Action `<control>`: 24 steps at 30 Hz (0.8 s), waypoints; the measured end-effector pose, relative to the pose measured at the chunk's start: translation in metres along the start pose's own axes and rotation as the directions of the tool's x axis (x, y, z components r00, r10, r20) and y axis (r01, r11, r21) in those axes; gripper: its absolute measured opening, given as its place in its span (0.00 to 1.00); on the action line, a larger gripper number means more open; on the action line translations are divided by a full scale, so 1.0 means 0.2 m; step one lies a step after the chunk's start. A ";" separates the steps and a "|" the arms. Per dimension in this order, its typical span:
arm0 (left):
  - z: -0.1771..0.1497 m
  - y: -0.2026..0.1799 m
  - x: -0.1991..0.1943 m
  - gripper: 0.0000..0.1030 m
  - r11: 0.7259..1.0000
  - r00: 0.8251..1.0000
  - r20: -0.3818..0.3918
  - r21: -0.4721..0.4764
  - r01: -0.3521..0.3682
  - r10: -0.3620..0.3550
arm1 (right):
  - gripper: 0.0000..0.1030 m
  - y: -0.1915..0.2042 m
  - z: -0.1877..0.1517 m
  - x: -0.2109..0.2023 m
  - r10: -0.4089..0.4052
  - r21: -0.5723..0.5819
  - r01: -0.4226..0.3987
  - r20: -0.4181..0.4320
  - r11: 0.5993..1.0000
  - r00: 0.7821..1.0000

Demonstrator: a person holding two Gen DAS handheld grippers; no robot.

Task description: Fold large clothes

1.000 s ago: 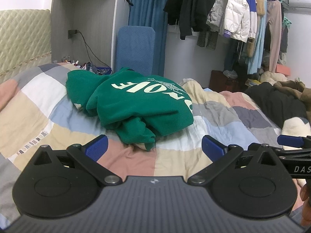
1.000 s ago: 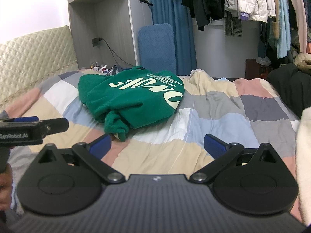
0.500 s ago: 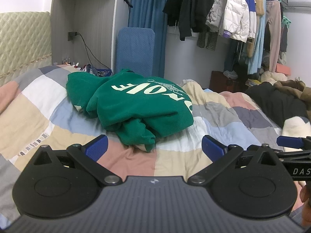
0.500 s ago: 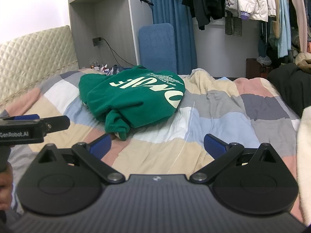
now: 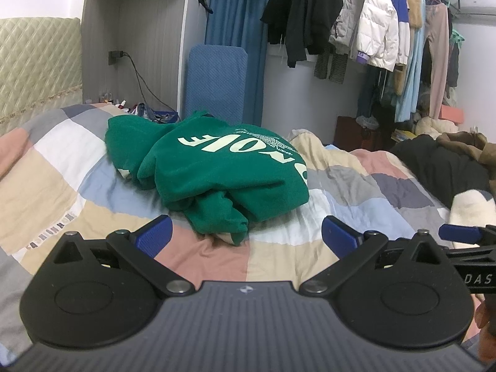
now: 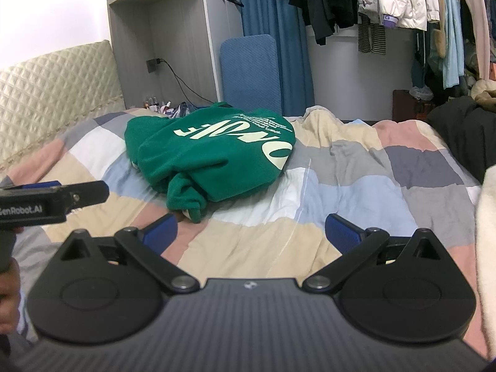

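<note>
A green sweatshirt [image 5: 217, 170] with cream lettering lies crumpled in a heap on the patchwork bed; it also shows in the right wrist view [image 6: 214, 155]. A bunched sleeve end [image 5: 220, 220] hangs toward me. My left gripper [image 5: 246, 235] is open and empty, just short of that sleeve end. My right gripper [image 6: 251, 232] is open and empty, a little nearer than the heap and to its right. Each gripper shows at the edge of the other's view.
The patchwork quilt [image 5: 356, 204] covers the bed. A quilted headboard [image 6: 52, 93] is at the left. Dark and cream clothes [image 5: 446, 167] lie at the bed's right. A blue board [image 5: 217, 83] and a hanging clothes rack [image 5: 372, 21] stand behind.
Both grippers have edged slightly forward toward the sweatshirt. The sweatshirt has not moved and both grippers stay open.
</note>
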State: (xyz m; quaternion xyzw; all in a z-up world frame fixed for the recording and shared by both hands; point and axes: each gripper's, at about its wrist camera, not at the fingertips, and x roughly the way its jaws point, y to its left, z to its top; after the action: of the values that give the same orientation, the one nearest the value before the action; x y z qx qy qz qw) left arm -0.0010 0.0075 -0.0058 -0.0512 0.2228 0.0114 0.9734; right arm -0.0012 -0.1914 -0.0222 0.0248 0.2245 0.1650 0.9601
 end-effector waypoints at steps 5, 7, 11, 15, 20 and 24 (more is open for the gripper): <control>0.01 0.01 0.00 1.00 1.000 1.000 0.009 -0.002 0.001 -0.001 | 1.00 0.00 0.00 0.01 -0.006 0.013 0.006 -0.005 1.000 1.000; 0.01 0.01 0.00 1.00 1.000 1.000 0.012 -0.003 0.001 -0.001 | 1.00 0.00 0.00 0.01 -0.002 0.015 0.002 -0.002 1.000 1.000; 0.01 0.01 -0.01 1.00 1.000 1.000 0.015 0.002 -0.003 0.003 | 1.00 0.02 0.00 0.00 0.001 0.007 -0.001 0.005 1.000 1.000; 0.01 0.01 -0.02 1.00 1.000 1.000 0.024 0.008 -0.011 0.010 | 1.00 0.04 0.00 0.00 0.006 0.007 -0.006 0.008 1.000 1.000; 0.02 0.03 -0.01 1.00 1.000 1.000 0.025 -0.019 -0.010 0.011 | 1.00 0.01 0.00 -0.01 0.025 0.038 -0.026 0.018 0.999 1.000; 0.05 0.05 0.01 1.00 0.999 1.000 0.016 -0.041 -0.012 0.012 | 1.00 0.01 0.03 -0.01 0.010 0.050 -0.011 0.019 0.999 1.000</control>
State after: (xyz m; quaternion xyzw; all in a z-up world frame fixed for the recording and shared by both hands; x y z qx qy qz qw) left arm 0.0056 0.0183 0.0014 -0.0695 0.2148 0.0221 0.9739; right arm -0.0002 -0.1901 -0.0166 0.0517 0.2196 0.1642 0.9603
